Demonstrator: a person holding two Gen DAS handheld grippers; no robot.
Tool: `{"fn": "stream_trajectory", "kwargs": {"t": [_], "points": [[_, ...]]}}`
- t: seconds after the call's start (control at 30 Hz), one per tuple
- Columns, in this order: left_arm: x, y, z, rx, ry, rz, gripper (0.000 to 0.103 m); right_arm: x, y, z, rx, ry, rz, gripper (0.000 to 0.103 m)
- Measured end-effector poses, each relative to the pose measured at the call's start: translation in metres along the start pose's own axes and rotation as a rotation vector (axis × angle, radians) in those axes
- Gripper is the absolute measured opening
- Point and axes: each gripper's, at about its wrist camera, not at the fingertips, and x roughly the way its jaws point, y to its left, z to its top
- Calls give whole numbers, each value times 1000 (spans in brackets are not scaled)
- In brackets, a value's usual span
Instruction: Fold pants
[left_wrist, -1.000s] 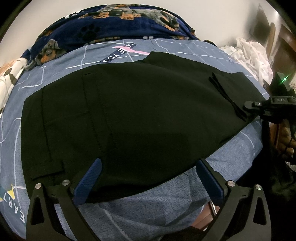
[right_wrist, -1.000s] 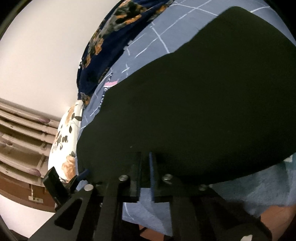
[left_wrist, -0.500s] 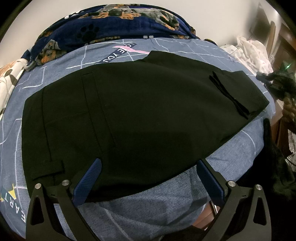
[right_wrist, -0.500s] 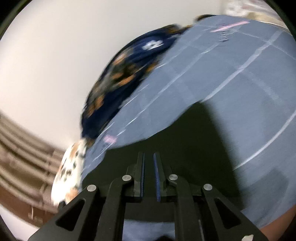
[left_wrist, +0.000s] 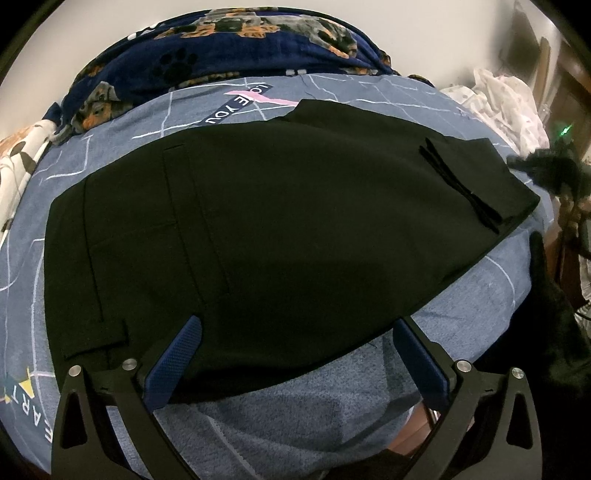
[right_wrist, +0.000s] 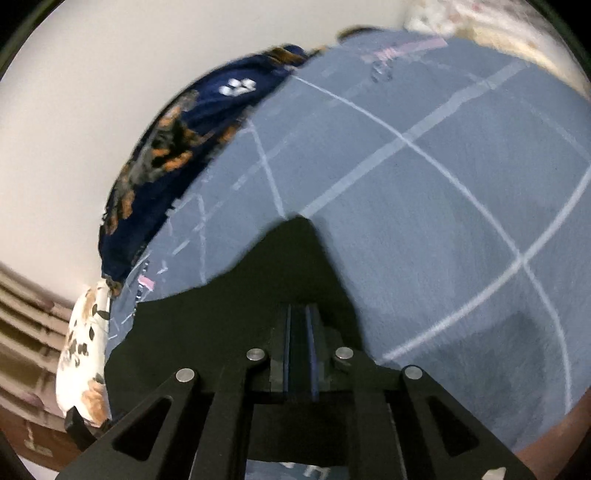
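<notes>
Pants (left_wrist: 280, 236) lie folded flat across the blue bedsheet (left_wrist: 295, 402), seen whole only from the left wrist, whose left gripper (left_wrist: 295, 343) hovers wide open at their near edge. Right gripper (right_wrist: 300, 332), jaws narrow after just parting slightly, shows only one dark corner, with no cloth visibly pinched.

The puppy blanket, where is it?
In the left wrist view the puppy blanket is bunched at the top, along the far edge of the blue bedsheet, behind the black pants.

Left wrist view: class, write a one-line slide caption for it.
Black pants lie flat on the blue bedsheet, open left tongs over their near edge.
</notes>
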Motion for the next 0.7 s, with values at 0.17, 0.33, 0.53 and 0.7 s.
{"fn": "stream_trajectory", "kwargs": {"t": [0.17, 0.33, 0.53, 0.7], "points": [[-1, -1, 0, 5, 1, 4, 103, 8, 15, 26, -30, -20, 13, 11], [-1, -1, 0, 6, 1, 4, 103, 37, -6, 41, 66, 28, -5, 0], [-1, -1, -1, 10, 2, 10, 103, 43, -15, 43, 102, 66, -23, 0], [-1, 0, -1, 11, 4, 10, 103, 5, -10, 23, 73, 4, 78, 11]]}}
